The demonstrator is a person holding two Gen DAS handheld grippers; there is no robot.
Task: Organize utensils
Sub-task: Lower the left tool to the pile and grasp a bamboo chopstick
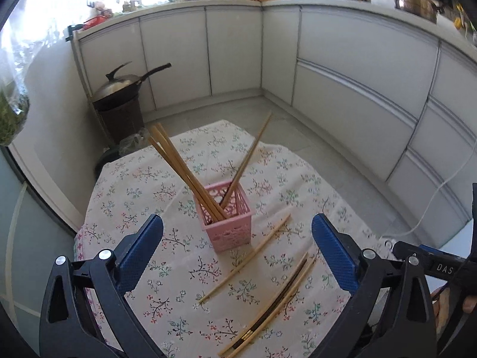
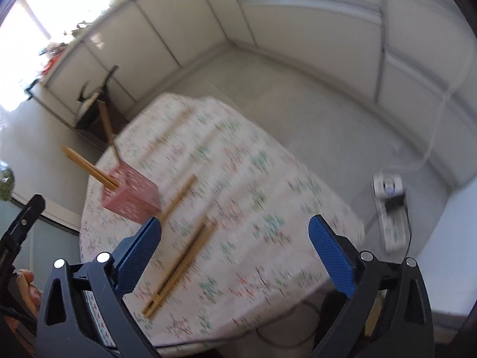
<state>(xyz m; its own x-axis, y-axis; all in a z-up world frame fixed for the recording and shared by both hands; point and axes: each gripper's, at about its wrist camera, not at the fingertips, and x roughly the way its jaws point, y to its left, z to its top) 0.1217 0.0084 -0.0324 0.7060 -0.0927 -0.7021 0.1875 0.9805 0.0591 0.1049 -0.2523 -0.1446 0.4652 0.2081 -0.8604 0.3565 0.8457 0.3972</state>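
On floral tablecloth (image 1: pixel 143 179): pink basket (image 1: pixel 228 223) holding upright chopsticks (image 1: pixel 179 161) | loose chopsticks (image 1: pixel 268 307) lying beside it | left gripper (image 1: pixel 237 253), right gripper (image 2: pixel 235 256) both gaping, gripping nothing | "DAS" reading in left view only | power strip (image 2: pixel 390 208) showing in right view only.

Leaning chopsticks (image 1: pixel 179 167) fan above pink basket (image 1: pixel 228 223) (tablecloth (image 1: pixel 155 298) beside bare).
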